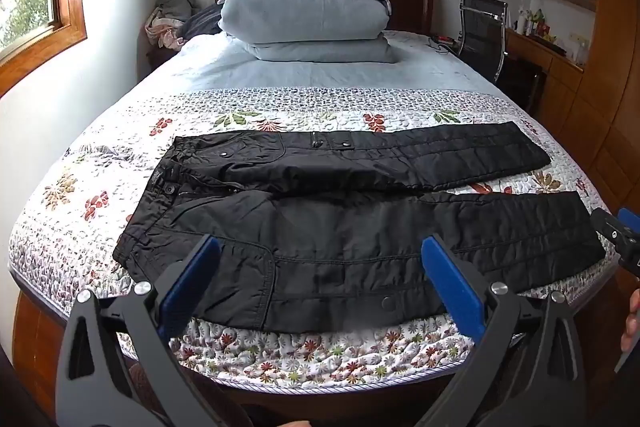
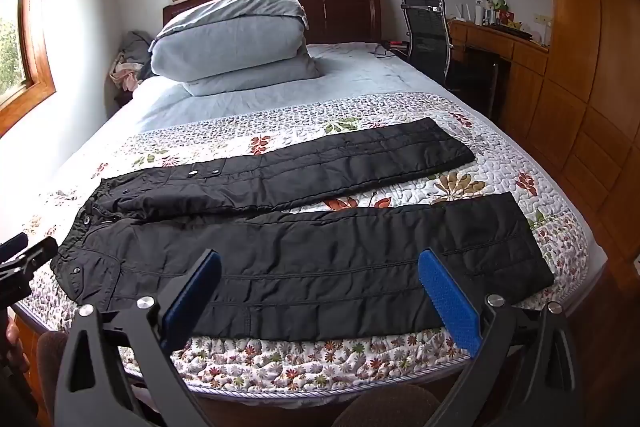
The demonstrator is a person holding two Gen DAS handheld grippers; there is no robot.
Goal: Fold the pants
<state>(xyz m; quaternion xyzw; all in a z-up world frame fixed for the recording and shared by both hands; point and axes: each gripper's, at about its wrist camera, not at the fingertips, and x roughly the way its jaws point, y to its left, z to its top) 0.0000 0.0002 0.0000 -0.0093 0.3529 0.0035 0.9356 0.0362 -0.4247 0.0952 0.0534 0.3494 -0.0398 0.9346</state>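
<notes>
Black padded pants [image 1: 340,223] lie spread flat across the floral quilt [image 1: 80,227], waistband to the left, both legs running right and slightly apart. My left gripper [image 1: 320,251] hovers over the near leg's thigh part, open wide, nothing between its blue pads. In the right wrist view the same pants [image 2: 300,259] fill the near bed. My right gripper [image 2: 320,263] stands open above the near leg's lower half, empty. The right gripper's tip [image 1: 618,235] shows at the left view's right edge; the left gripper's tip [image 2: 24,259] shows at the right view's left edge.
A stack of folded grey-blue bedding [image 1: 304,15] sits at the bed's head by the dark headboard. Crumpled clothes [image 1: 170,23] lie at the far left. An office chair [image 1: 480,31] and a wooden desk [image 1: 548,59] stand right of the bed. The bed's near edge [image 1: 320,383] is just below the grippers.
</notes>
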